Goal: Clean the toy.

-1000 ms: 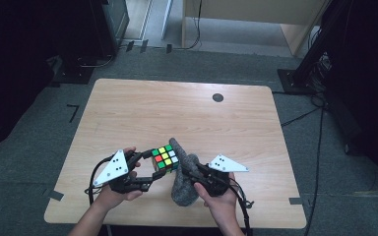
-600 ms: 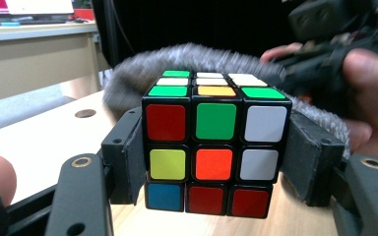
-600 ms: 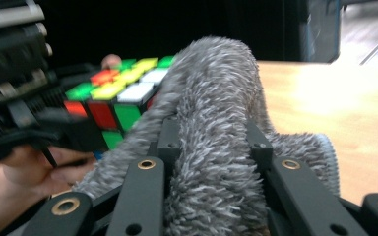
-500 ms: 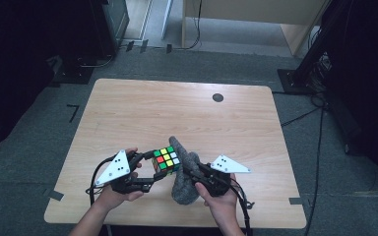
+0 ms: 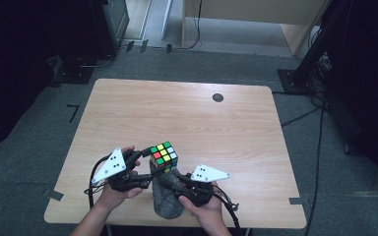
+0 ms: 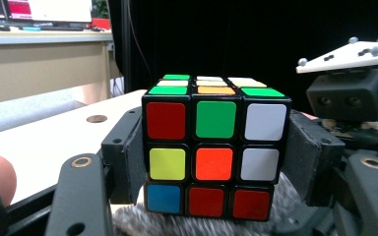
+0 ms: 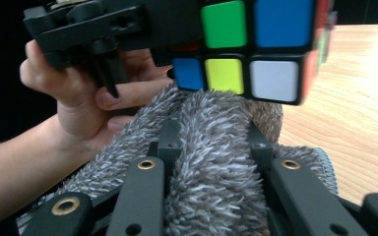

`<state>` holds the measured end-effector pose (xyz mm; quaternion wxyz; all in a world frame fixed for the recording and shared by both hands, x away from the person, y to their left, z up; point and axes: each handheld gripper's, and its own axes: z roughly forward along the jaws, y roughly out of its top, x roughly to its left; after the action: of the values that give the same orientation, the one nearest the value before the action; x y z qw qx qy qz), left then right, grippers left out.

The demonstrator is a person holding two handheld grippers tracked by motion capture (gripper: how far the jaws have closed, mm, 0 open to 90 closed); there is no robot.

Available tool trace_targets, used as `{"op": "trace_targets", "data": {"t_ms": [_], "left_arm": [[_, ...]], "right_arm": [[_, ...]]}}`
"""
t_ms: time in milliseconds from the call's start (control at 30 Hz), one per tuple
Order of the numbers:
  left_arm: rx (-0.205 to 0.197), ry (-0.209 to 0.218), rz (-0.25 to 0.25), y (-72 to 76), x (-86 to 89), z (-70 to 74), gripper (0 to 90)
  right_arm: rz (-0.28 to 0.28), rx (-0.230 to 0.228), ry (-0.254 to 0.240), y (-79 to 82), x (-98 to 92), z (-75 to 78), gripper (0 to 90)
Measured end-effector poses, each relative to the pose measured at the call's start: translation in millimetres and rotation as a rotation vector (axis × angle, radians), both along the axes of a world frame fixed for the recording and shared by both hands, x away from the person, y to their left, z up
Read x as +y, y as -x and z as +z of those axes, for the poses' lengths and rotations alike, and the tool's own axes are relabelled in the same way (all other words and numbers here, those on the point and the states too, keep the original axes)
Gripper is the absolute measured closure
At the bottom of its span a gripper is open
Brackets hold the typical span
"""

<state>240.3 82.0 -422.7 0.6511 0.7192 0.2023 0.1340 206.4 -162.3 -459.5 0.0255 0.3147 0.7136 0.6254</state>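
Grey cloth (image 5: 167, 201) under cube (image 5: 163, 156)

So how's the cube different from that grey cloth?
The cube is hard-edged, with bright coloured squares; the grey cloth is fuzzy, one colour and bunched up. The cube sits clamped in the left tool, raised off the table; the cloth is pinched in the right tool, just below the cube. Each is held by one tool.
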Motion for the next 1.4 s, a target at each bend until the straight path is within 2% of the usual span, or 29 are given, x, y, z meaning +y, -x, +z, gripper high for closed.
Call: {"op": "trace_targets", "data": {"t_ms": [100, 200, 367, 433, 500, 567, 633, 733, 867, 967, 1033, 1133, 1267, 1333, 1400], "left_arm": [[-0.005, -0.002, 0.010, -0.6, 1.0, 0.3, 34.6], [-0.007, 0.004, 0.020, -1.3, 3.7, 1.2, 34.6], [-0.007, 0.019, 0.031, -2.3, 7.3, 2.4, 34.6], [-0.006, 0.017, 0.036, -2.1, 6.7, 2.2, 34.6], [-0.004, 0.011, 0.034, -1.9, 5.2, 1.4, 34.6], [-0.008, -0.002, 0.036, -1.1, 3.0, 0.6, 34.6], [-0.015, -0.010, 0.040, -0.7, 2.6, 0.7, 34.6], [-0.014, 0.003, 0.043, -1.4, 5.8, 2.0, 34.6], [-0.001, 0.021, 0.043, -3.7, 8.2, 1.7, 34.6], [0.002, 0.014, 0.043, -3.3, 5.6, 0.3, 34.6], [0.005, 0.019, 0.047, -3.4, 6.3, 0.4, 34.6], [0.011, 0.024, 0.045, -3.3, 7.1, 0.7, 34.6], [-0.002, 0.005, 0.041, -1.2, 2.1, -0.2, 34.6], [-0.009, 0.002, 0.043, -0.8, 2.3, 0.3, 34.6], [-0.014, 0.009, 0.050, -1.1, 5.1, 1.6, 34.6]], "right_arm": [[0.001, -0.017, 0.012, 0.4, -0.2, 1.0, 70.4], [-0.053, -0.030, 0.031, -2.7, -9.4, 6.3, 70.4], [-0.140, -0.026, -0.003, -7.1, -28.0, 10.4, 70.4], [-0.130, -0.028, 0.001, -5.8, -24.2, 9.1, 70.5], [-0.096, -0.029, 0.011, -3.4, -15.4, 7.0, 70.4], [-0.052, -0.040, 0.025, -0.2, -5.8, 5.6, 70.2], [-0.042, -0.059, 0.049, 2.0, -0.9, 5.7, 70.1], [-0.086, -0.061, 0.053, -1.3, -9.9, 8.0, 70.1], [-0.180, -0.038, 0.005, -7.5, -30.3, 10.7, 70.1], [-0.165, -0.052, 0.014, -4.7, -24.5, 10.8, 69.4], [-0.155, -0.059, 0.040, -1.0, -15.8, 9.6, 68.2], [-0.101, -0.044, 0.036, -0.3, -9.4, 6.7, 68.5], [-0.059, -0.051, 0.052, 2.1, -2.1, 6.9, 68.6], [-0.067, -0.058, 0.064, 2.5, -2.6, 8.0, 68.7], [-0.097, -0.065, 0.063, 0.0, -9.4, 10.3, 68.7]]}}
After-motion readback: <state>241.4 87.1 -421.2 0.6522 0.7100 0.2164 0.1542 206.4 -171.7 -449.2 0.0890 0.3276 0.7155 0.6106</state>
